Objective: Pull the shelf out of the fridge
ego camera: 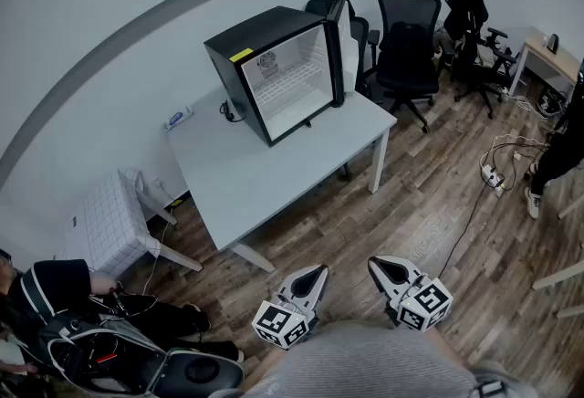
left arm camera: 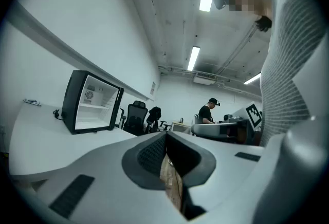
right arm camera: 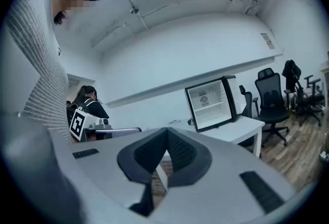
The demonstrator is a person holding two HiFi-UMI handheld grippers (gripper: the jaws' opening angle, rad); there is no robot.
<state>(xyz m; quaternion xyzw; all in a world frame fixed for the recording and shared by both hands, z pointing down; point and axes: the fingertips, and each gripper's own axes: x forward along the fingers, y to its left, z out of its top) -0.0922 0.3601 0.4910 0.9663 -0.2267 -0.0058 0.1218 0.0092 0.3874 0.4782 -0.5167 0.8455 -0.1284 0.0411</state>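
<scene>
Black-cased compact fridge (ego camera: 274,58) stands at the far end of the white counter (ego camera: 246,191), its door (ego camera: 339,47) swung wide, well apart from both grippers. Inside, the white wire shelf (ego camera: 290,79) lies level about halfway up the pale interior and spans it from side to side. Nothing shows on it.

The left gripper (ego camera: 317,274) and right gripper (ego camera: 378,267) are held level close to the person's body, each with its fingers closed together on nothing.

The step in hand looks like the approach. To do it well, walk up square to the open front and part the fingers before they enter the cavity. Take the shelf's front edge near its middle and draw it straight out, kept level so it does not jam in its side grooves. The free gripper could brace the case against sliding.
</scene>
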